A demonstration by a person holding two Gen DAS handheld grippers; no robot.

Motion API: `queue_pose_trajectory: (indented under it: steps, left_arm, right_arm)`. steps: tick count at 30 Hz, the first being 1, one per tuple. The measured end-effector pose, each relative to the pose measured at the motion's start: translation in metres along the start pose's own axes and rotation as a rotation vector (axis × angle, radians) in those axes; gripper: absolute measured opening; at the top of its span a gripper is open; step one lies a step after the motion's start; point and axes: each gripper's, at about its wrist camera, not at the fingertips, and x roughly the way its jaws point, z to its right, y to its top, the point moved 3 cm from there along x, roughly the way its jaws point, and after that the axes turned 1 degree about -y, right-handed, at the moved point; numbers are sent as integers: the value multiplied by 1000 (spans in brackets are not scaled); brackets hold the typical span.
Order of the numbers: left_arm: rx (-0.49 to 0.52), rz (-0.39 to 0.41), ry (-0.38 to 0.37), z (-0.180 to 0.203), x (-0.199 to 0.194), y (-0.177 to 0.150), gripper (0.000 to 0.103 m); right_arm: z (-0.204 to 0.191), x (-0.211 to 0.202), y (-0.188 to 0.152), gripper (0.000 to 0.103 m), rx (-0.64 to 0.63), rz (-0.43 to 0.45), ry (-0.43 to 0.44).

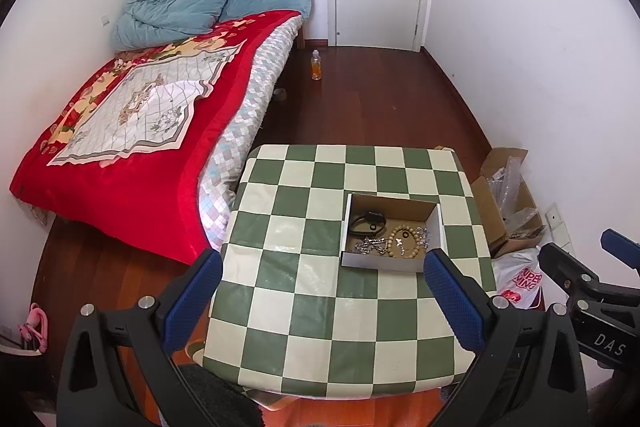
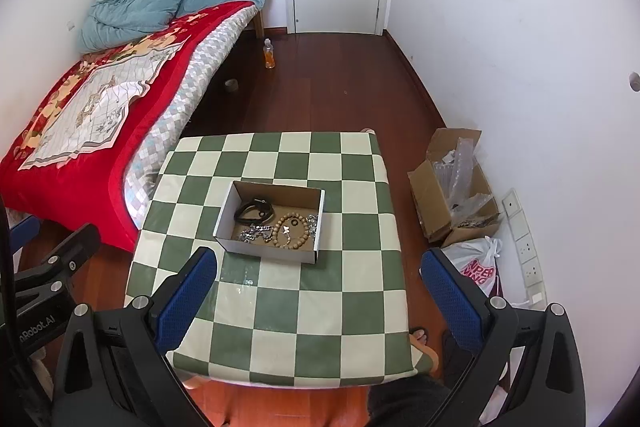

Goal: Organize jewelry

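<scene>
A small open cardboard box [image 1: 390, 261] [image 2: 224, 233] sits on the green-and-cream checked table [image 1: 320, 307] [image 2: 300, 307]. Inside lie a wooden bead bracelet [image 1: 404, 241] [image 2: 291, 229], a silver chain [image 1: 370, 245] [image 2: 252, 233] and a black band [image 1: 370, 221] [image 2: 256, 209]. My left gripper [image 1: 323, 297] hangs open above the table's near half, short of the box. My right gripper [image 2: 318, 297] is also open, above the near side, its fingers empty. The right gripper's body [image 1: 592, 291] shows at the right edge of the left wrist view.
A bed with a red blanket [image 1: 120, 131] [image 2: 80, 99] stands left of the table. A bottle [image 1: 316, 65] [image 2: 269, 54] is on the wooden floor near the door. An open carton [image 2: 452, 187] and a white plastic bag [image 2: 476, 265] lie to the right by the wall. A person's foot [image 2: 420, 341] shows under the table edge.
</scene>
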Motion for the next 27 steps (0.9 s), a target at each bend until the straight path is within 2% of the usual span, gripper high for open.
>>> queue_pose_trajectory:
  steps: [27]
  left_arm:
    - [-2,16,8,-3,-9,1,102]
  right_arm:
    - [-5,-2,-2,103,1,2,1]
